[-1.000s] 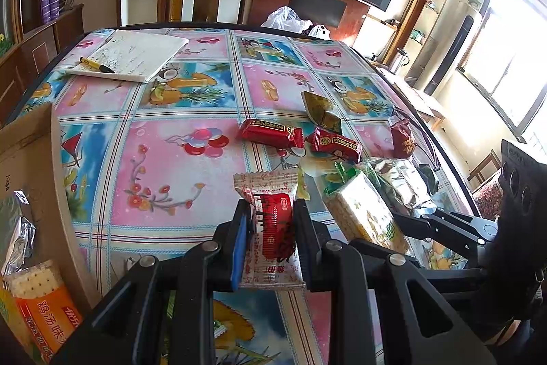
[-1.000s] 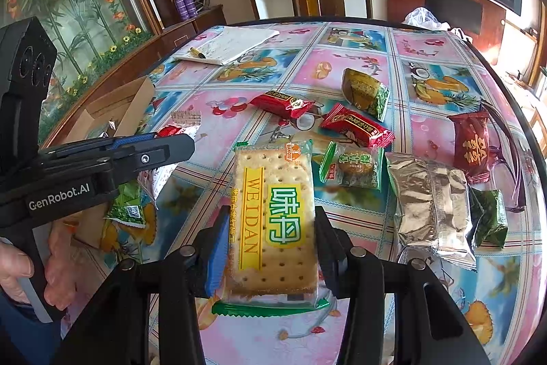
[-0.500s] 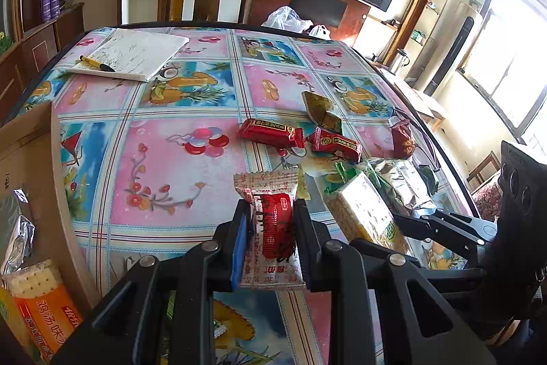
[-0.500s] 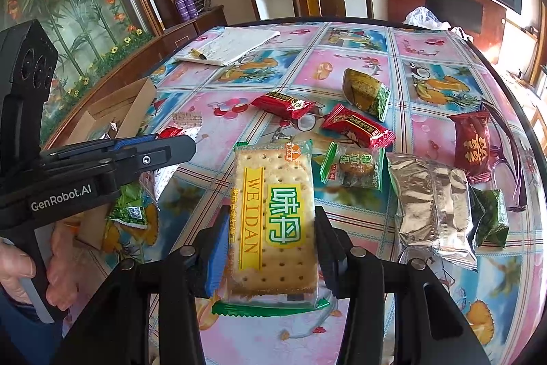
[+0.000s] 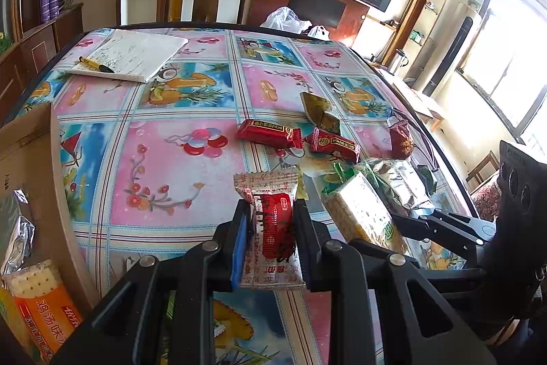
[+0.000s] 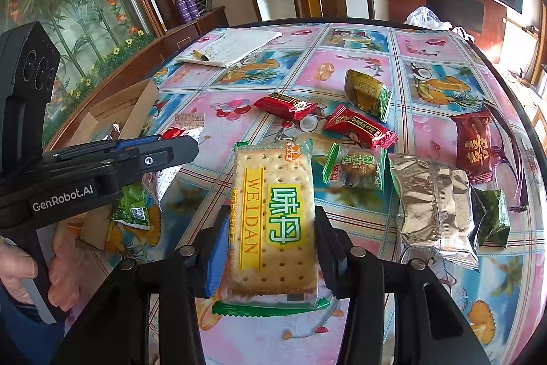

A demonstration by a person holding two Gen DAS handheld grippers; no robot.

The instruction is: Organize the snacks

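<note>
Both tools are loaded at once, which looks like a way to carry two snacks to the box in one trip. The left tool point(image 5: 270, 236) is clamped on a small red-and-white snack packet point(image 5: 271, 228), pinched across its narrow width so the crimped top pokes up past the tips, at lower centre of the left view. The right tool point(image 6: 271, 245) is clamped on a wide cracker pack point(image 6: 273, 218), gripped by its long edges with the label facing up, at lower centre of the right view; both packets seem lifted clear of the counter point(image 5: 177, 159).

The cardboard box point(image 5: 30, 166), at the left edge of the left view, already holds an orange cracker pack point(image 5: 41, 307) and a foil bag, so I take it as the destination. Unsorted snacks lie in the middle and right of the right view: two red packets point(image 6: 287, 106), a silver foil bag point(image 6: 432, 211), and green and dark red ones.

Both tools tilt steeply down toward the counter, side by side. A person's hand point(image 6: 20, 265) grips the left tool's handle at lower left of the right view.
</note>
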